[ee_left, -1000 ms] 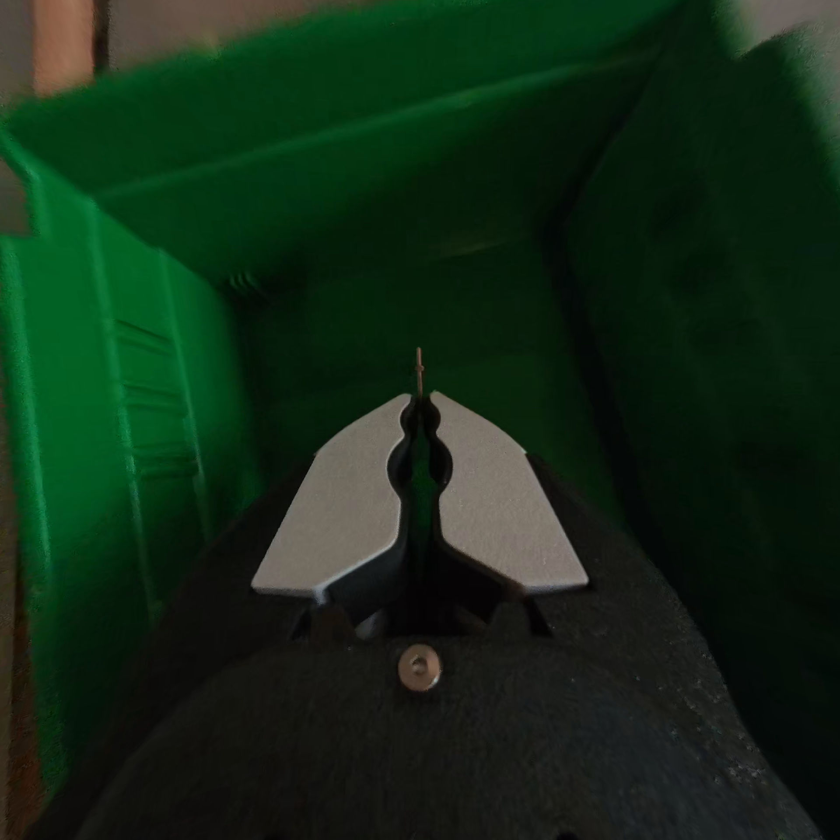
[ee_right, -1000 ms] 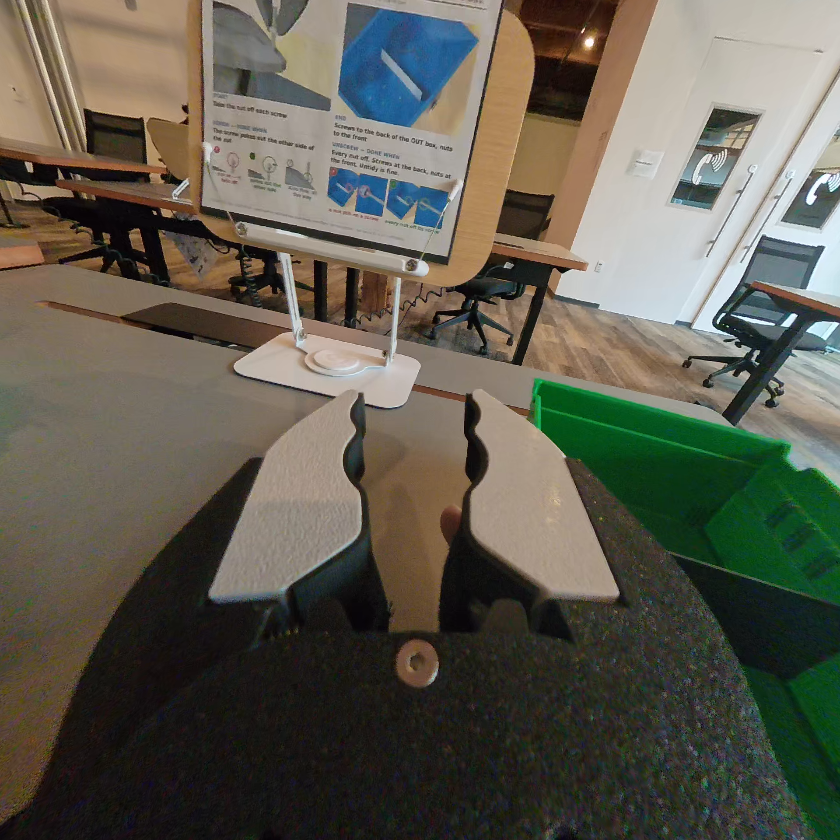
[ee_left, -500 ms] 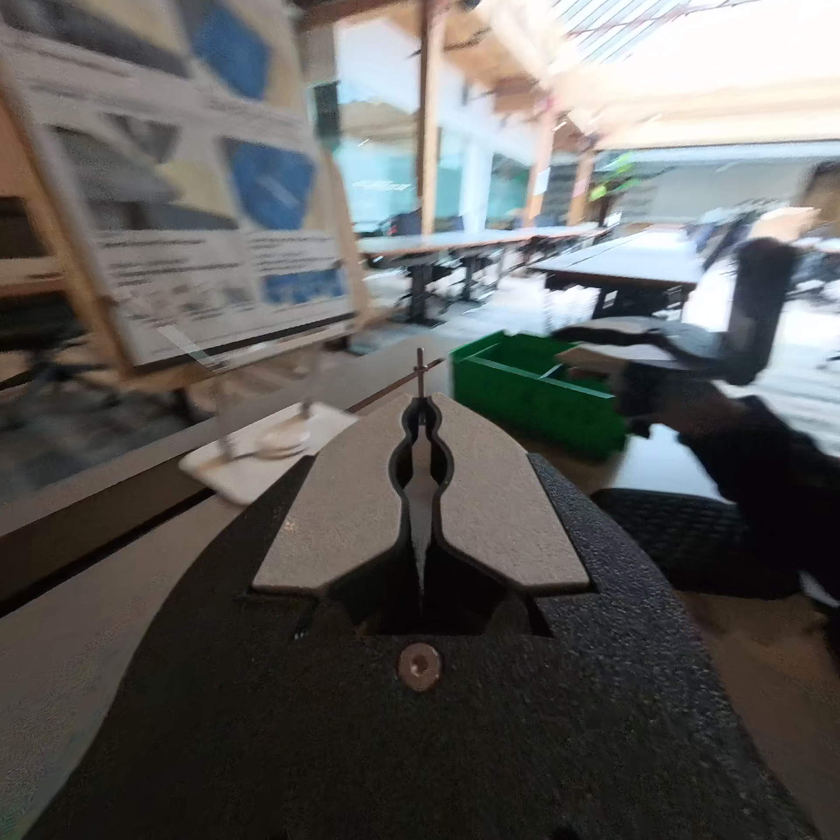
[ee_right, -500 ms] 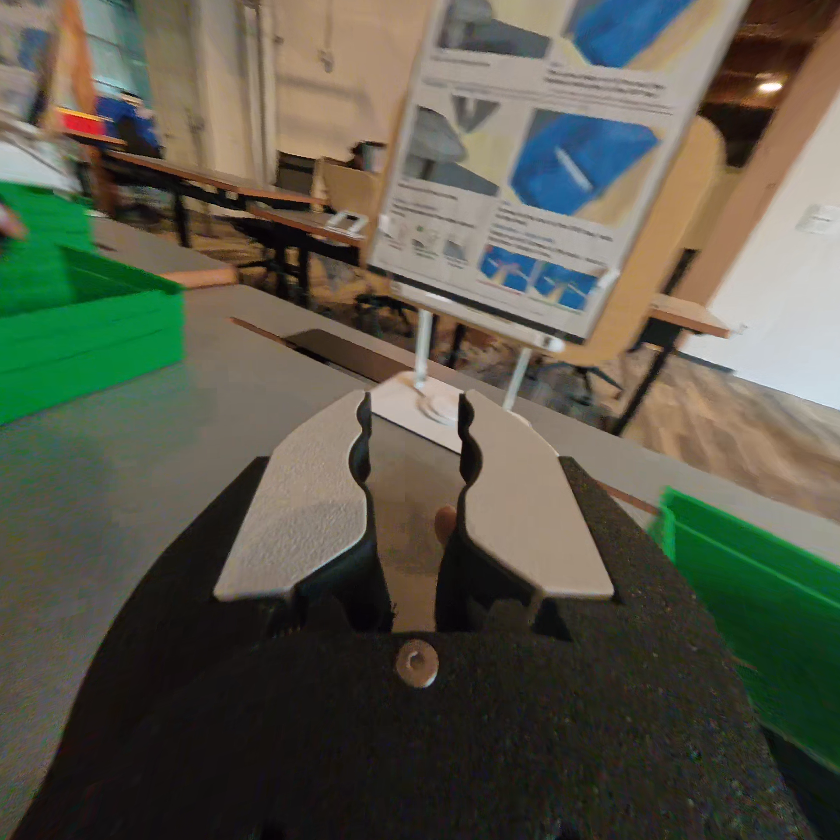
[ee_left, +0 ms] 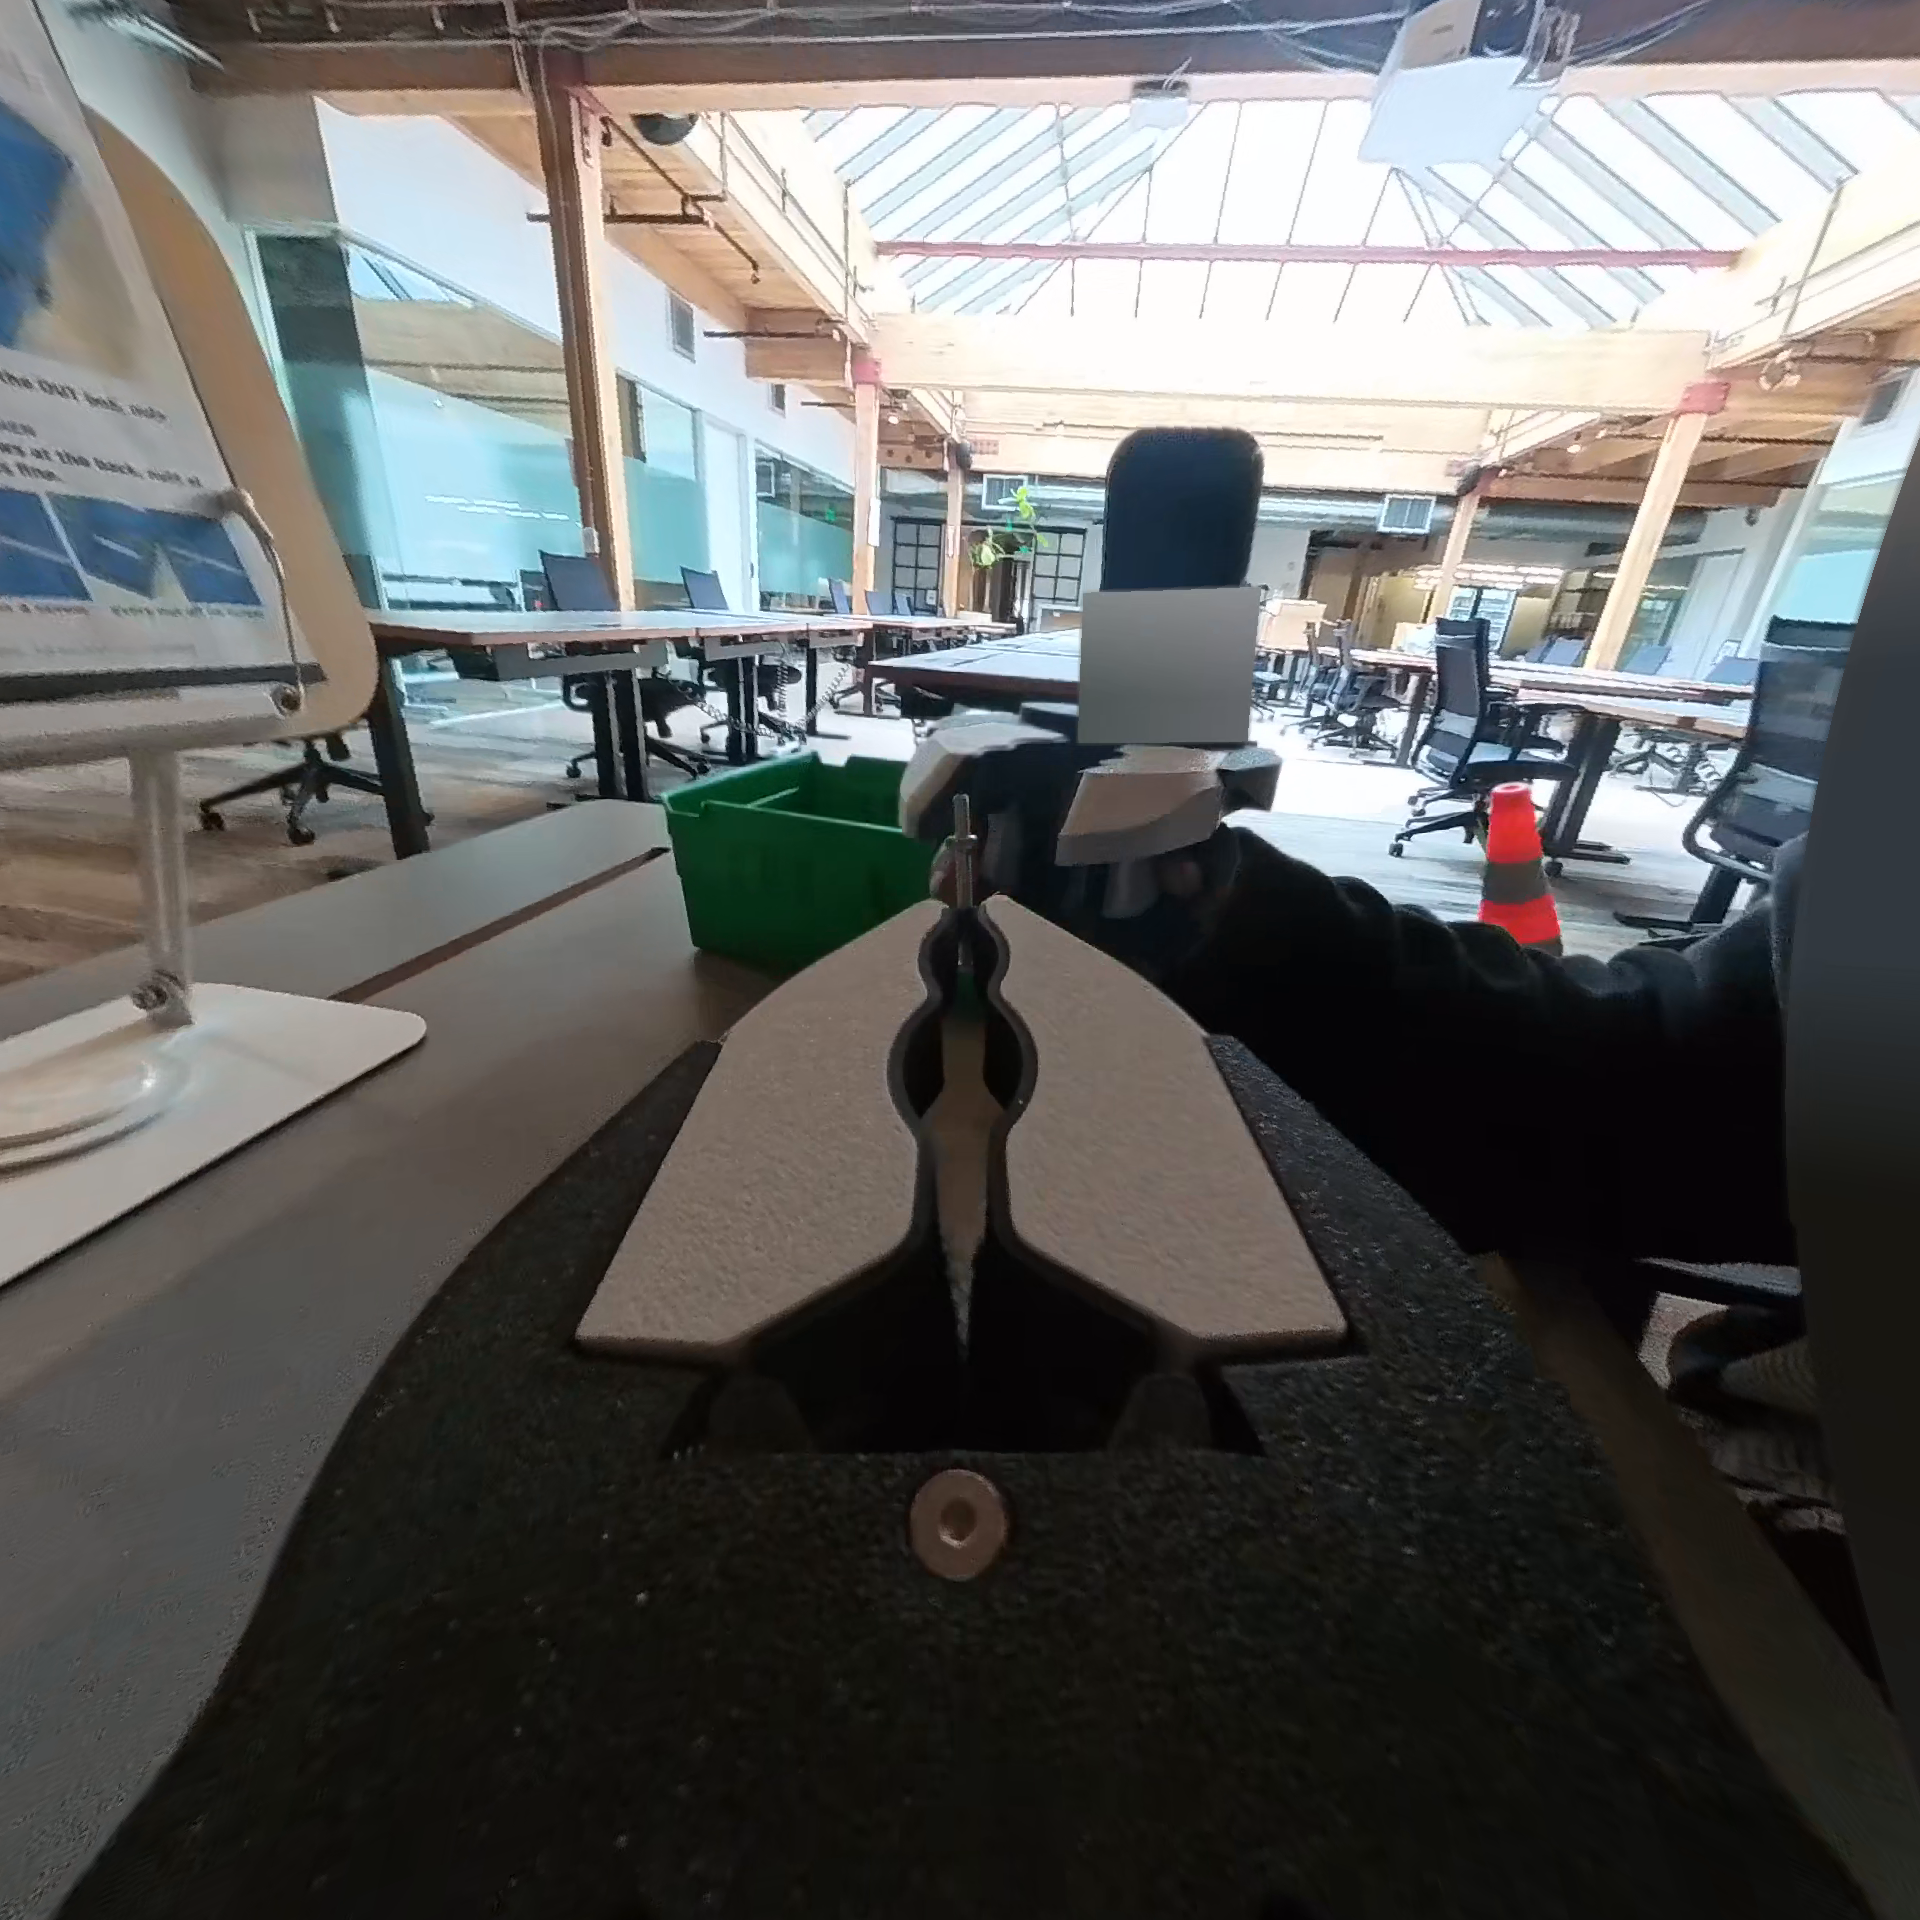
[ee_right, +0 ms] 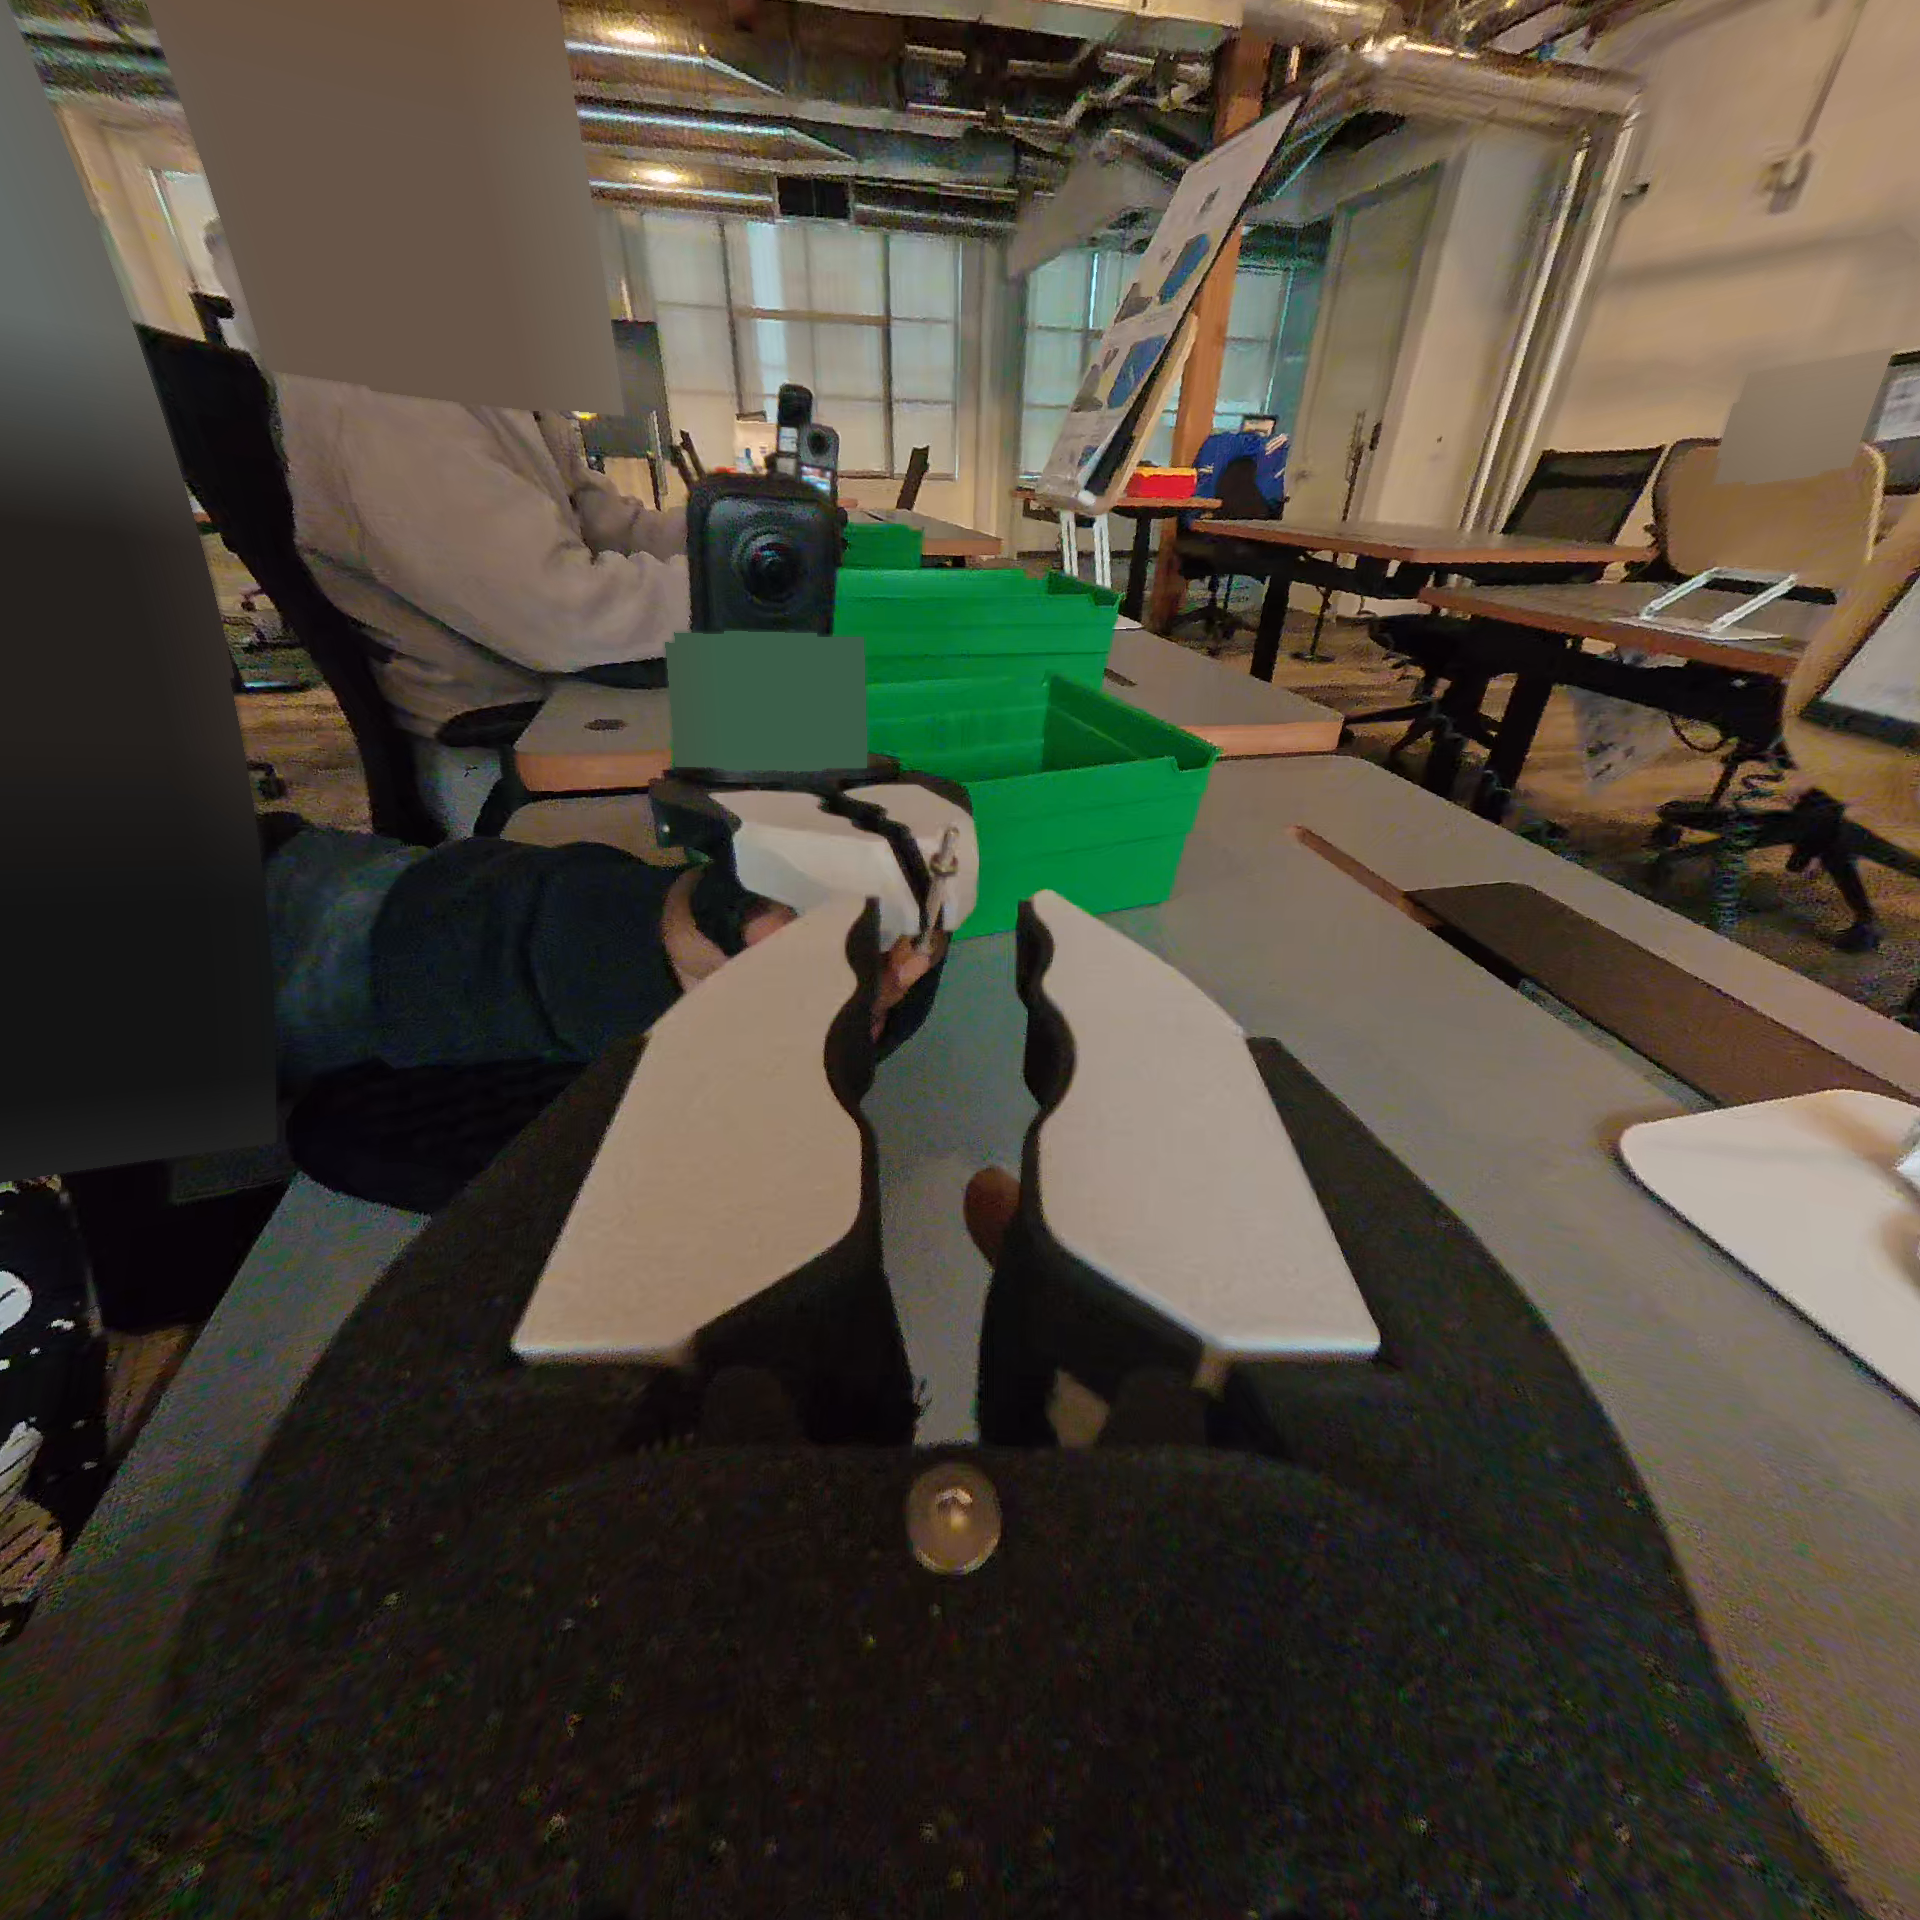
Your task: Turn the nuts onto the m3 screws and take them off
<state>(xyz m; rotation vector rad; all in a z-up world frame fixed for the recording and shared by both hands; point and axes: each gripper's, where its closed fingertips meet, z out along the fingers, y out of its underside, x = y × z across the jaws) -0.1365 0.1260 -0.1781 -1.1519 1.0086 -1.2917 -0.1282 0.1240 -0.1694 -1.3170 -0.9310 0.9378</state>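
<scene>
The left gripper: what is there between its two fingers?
The left gripper is shut on a thin metal screw, which stands up past the fingertips with a small nut on it. The screw's lower end is hidden between the fingers.

the screw is too thin to show its threads, and its lower end is hidden between the left gripper jaws. the white stand base is cut off by the right edge.
</scene>
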